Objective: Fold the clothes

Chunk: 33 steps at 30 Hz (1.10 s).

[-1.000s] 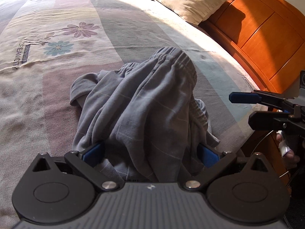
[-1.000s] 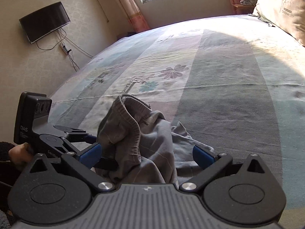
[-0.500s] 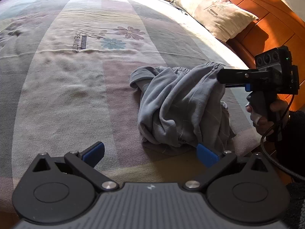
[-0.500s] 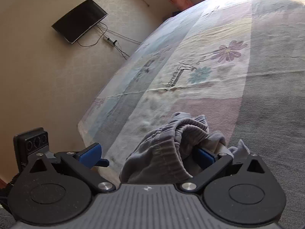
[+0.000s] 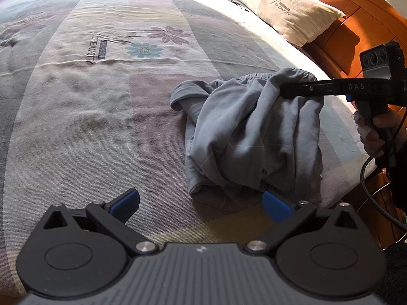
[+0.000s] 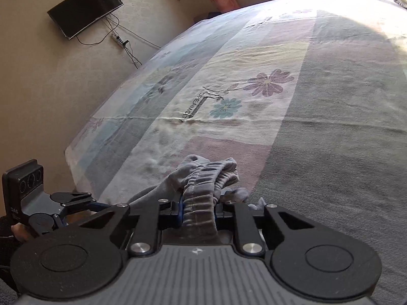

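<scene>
A crumpled pair of grey shorts [image 5: 254, 137] with an elastic waistband lies near the bed's right edge. My right gripper [image 6: 197, 209] is shut on the gathered waistband [image 6: 203, 193]; in the left wrist view it reaches in from the right [image 5: 285, 89] and lifts that edge of the cloth. My left gripper [image 5: 201, 203] hovers open just in front of the shorts. Nothing sits between its blue pads [image 5: 126, 199], and the right pad touches the lower hem. In the right wrist view the left gripper [image 6: 84, 199] shows at lower left.
The bed [image 5: 76, 117] wears a pastel striped sheet with a flower print. A pillow [image 5: 285, 12] lies at the far right against the orange wooden headboard [image 5: 356, 33]. A wall-mounted TV [image 6: 85, 9] hangs beyond the foot. A hand [image 5: 376, 129] holds the right gripper.
My right gripper closed on the waistband; half a second ago it stood open around it. My left gripper had let go of the shorts and drawn back, staying open.
</scene>
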Motion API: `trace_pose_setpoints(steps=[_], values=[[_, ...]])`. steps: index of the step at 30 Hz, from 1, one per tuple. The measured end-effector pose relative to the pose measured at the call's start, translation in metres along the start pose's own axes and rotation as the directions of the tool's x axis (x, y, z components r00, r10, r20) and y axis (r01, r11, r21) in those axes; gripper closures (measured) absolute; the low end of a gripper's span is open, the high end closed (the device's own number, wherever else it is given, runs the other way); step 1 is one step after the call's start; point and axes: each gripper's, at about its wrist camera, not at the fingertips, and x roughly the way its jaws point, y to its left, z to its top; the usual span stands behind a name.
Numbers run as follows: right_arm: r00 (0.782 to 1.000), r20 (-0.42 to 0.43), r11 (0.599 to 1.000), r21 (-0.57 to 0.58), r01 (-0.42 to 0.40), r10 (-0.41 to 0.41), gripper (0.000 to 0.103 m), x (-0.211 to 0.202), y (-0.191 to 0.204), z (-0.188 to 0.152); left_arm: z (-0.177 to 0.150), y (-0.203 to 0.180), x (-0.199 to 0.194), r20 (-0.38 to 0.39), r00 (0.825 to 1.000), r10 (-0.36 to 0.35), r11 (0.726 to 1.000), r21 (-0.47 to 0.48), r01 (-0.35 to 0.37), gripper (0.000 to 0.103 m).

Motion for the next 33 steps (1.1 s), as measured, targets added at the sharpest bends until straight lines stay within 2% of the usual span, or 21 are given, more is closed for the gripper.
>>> trace_pose_setpoints(steps=[4,6,9,11,14,17,20,22,24,27,29,32,33], values=[[0.989,0.006,0.989,-0.026,0.147,-0.146,0.082,-0.017,-0.013,0.006,0.005,-0.005,0.004,0.003,1.000,-0.013,1.000,0.012,0.013,0.001],[0.970,0.013,0.969,-0.042,0.241,-0.241,0.082,-0.029,-0.021,0.009,0.008,-0.008,0.007,0.000,1.000,-0.019,1.000,0.018,0.019,0.001],[0.920,0.019,0.918,-0.046,0.393,-0.392,0.081,-0.047,-0.039,0.012,0.011,-0.012,0.012,-0.005,1.000,-0.021,0.999,0.028,0.021,0.001],[0.869,0.020,0.868,-0.042,0.494,-0.494,0.082,-0.058,-0.055,0.013,0.013,-0.014,0.013,-0.005,1.000,-0.028,0.999,0.032,0.028,0.001],[0.797,0.002,0.797,-0.019,0.603,-0.603,0.081,-0.071,-0.080,0.012,0.015,-0.019,0.014,-0.005,0.999,-0.037,0.998,0.044,0.037,0.001],[0.766,-0.056,0.766,0.029,0.643,-0.641,0.081,-0.078,-0.107,0.005,0.018,-0.023,0.015,-0.007,0.999,-0.043,0.997,0.057,0.043,0.001],[0.758,-0.132,0.759,0.056,0.649,-0.639,0.079,-0.074,-0.129,-0.008,0.021,-0.027,0.017,-0.008,0.999,-0.046,0.997,0.066,0.047,0.001],[0.759,-0.182,0.761,0.073,0.644,-0.625,0.071,-0.070,-0.137,-0.018,0.025,-0.030,0.018,-0.007,0.999,-0.039,0.996,0.080,0.039,0.001],[0.757,-0.213,0.760,0.084,0.644,-0.618,0.052,-0.072,-0.140,-0.025,0.029,-0.035,0.017,0.001,1.000,-0.020,0.994,0.106,0.020,0.001],[0.748,-0.184,0.745,0.098,0.660,-0.638,0.042,-0.090,-0.137,-0.025,0.037,-0.039,0.017,0.019,1.000,0.024,0.989,0.147,-0.027,0.001],[0.747,-0.147,0.740,0.110,0.664,-0.648,0.040,-0.105,-0.133,-0.022,0.045,-0.040,0.020,0.032,0.998,0.055,0.984,0.168,-0.059,0.001],[0.745,-0.093,0.734,0.126,0.667,-0.661,0.040,-0.125,-0.127,-0.017,0.054,-0.038,0.027,0.032,0.997,0.064,0.984,0.165,-0.069,0.001],[0.751,-0.079,0.742,0.122,0.660,-0.655,0.040,-0.126,-0.125,-0.014,0.055,-0.038,0.028,0.032,0.998,0.063,0.984,0.163,-0.067,0.001]])
